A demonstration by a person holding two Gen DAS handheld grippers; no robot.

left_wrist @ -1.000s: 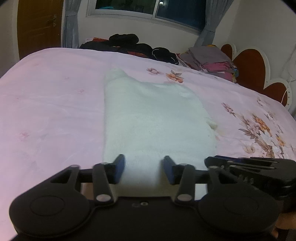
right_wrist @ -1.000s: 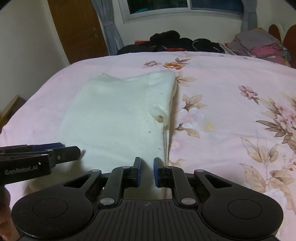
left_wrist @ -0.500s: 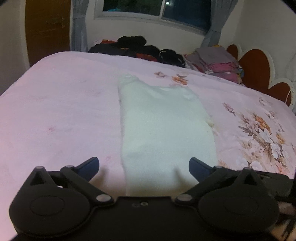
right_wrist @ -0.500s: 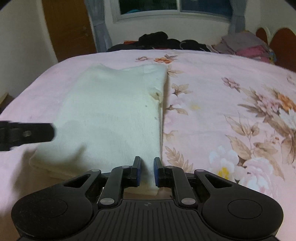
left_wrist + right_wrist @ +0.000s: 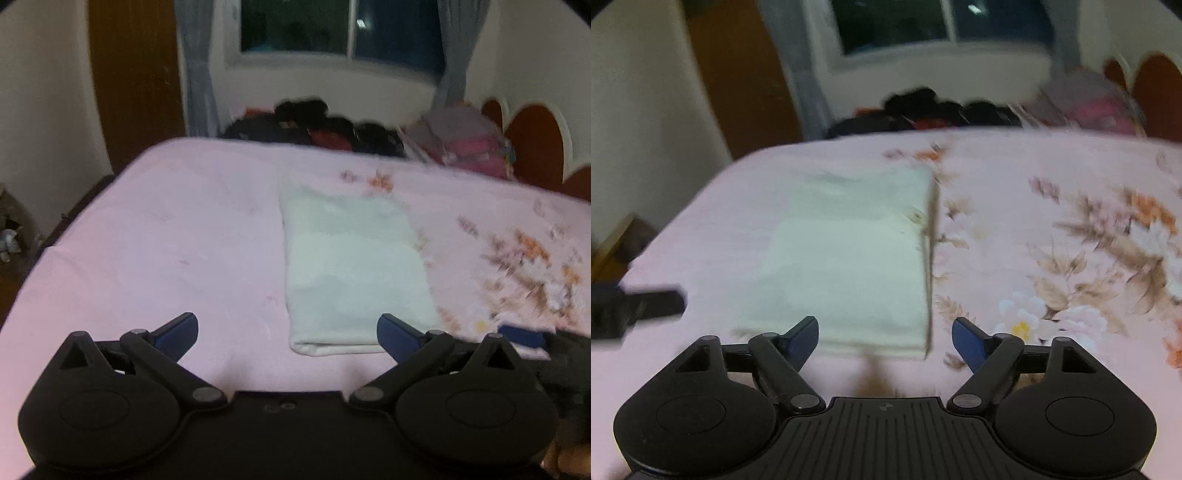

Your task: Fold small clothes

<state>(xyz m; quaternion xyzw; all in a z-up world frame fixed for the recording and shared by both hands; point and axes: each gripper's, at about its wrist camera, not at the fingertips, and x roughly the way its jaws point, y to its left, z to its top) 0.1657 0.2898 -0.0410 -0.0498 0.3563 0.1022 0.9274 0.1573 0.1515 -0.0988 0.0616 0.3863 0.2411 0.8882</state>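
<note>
White knit garment (image 5: 351, 273) lies flat on the pink bedsheet (image 5: 166, 240), already folded into a long narrow rectangle with a doubled near edge, so by the look of it you have at least one fold done. A crosswise fold to shorten it seems to be what is left. Your left gripper (image 5: 287, 332) hangs with jaws wide apart, just short of the garment's near edge, gripping nothing. Your right gripper (image 5: 885, 338) is spread apart too, empty, facing the garment's near right corner. Dark clothes (image 5: 314, 125) wait beyond the garment's far end.
</note>
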